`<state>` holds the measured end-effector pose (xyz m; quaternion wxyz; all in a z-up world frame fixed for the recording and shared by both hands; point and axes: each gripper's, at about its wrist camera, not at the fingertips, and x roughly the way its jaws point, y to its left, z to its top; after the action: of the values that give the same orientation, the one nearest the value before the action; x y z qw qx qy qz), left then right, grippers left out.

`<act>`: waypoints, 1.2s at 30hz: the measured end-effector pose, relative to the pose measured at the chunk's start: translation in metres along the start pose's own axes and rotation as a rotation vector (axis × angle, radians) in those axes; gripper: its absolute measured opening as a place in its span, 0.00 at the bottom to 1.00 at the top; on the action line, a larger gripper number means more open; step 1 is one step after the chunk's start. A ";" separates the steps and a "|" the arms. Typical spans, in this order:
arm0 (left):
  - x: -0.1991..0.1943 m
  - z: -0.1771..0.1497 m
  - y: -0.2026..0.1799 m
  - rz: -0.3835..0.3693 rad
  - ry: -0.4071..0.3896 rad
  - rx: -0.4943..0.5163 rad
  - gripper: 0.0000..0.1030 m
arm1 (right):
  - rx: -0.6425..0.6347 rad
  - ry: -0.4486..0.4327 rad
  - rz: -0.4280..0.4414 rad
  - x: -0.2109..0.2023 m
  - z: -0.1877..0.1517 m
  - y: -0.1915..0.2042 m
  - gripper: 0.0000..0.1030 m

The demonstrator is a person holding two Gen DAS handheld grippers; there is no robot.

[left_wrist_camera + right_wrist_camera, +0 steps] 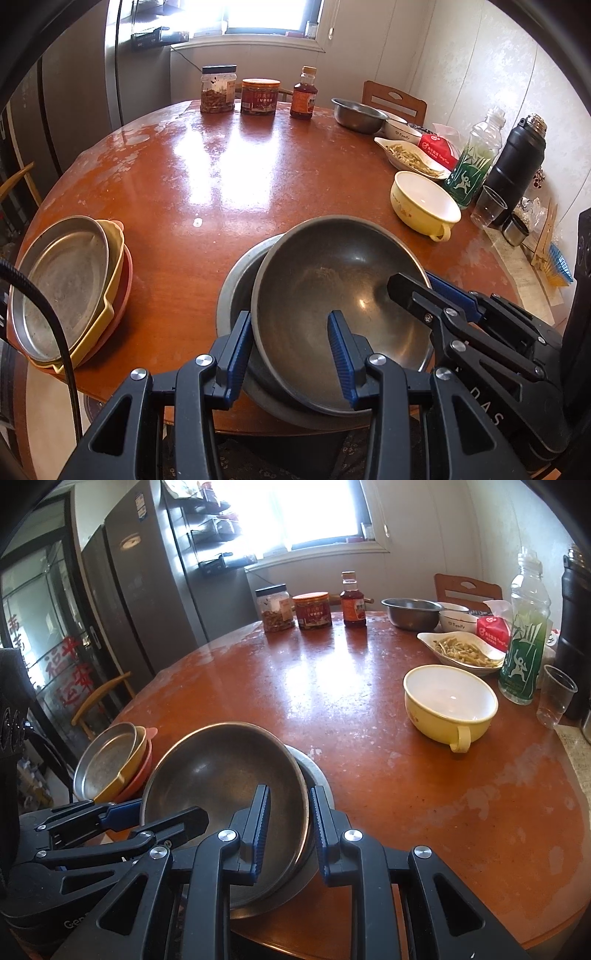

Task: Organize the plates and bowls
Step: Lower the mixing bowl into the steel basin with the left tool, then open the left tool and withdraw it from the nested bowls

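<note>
A steel bowl (pixel 332 280) (pixel 221 768) lies tilted inside a larger steel bowl (pixel 236 280) (pixel 314 771) at the near edge of the round brown table (pixel 207 177). My left gripper (pixel 291 343) is open, its fingers straddling the upper bowl's left rim. My right gripper (pixel 290 821) is open, straddling the same bowl's right rim; it also shows in the left wrist view (pixel 424 291). A steel plate on yellow and pink plates (pixel 70 284) (pixel 110 764) forms a stack at the left edge. A yellow handled bowl (pixel 424 206) (pixel 448 701) stands to the right.
At the far side stand two jars (pixel 218 88) and a sauce bottle (pixel 303 94). At the right are a steel bowl (pixel 358 114), a white bowl (pixel 458 620), a dish of food (pixel 461 651), a green bottle (pixel 524 638), a black flask (pixel 517 166) and a plastic cup (pixel 556 694).
</note>
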<state>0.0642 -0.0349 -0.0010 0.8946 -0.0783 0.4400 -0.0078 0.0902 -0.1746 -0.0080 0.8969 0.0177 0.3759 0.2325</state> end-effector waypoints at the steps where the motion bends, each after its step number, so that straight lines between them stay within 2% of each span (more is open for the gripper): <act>1: 0.001 0.001 0.000 0.000 -0.002 0.001 0.40 | 0.000 -0.001 -0.001 0.001 0.000 0.000 0.23; 12: 0.001 0.004 0.003 -0.016 -0.038 -0.008 0.40 | 0.019 -0.014 0.008 0.005 0.000 -0.004 0.27; 23: -0.009 0.009 0.004 0.010 -0.092 -0.026 0.40 | 0.058 -0.097 0.032 -0.013 0.005 -0.018 0.35; 25: -0.014 0.011 0.003 0.013 -0.111 -0.025 0.41 | 0.078 -0.109 0.025 -0.016 0.005 -0.026 0.36; 31: -0.024 0.028 -0.009 0.034 -0.155 0.003 0.43 | 0.151 -0.133 0.005 -0.025 0.009 -0.054 0.50; 36: -0.015 0.047 -0.035 0.006 -0.147 0.046 0.44 | 0.216 -0.137 -0.042 -0.028 0.011 -0.089 0.52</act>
<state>0.0939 -0.0623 0.0441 0.9260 -0.0568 0.3731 -0.0093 0.1163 -0.2644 0.0002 0.9179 0.1223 0.3369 0.1701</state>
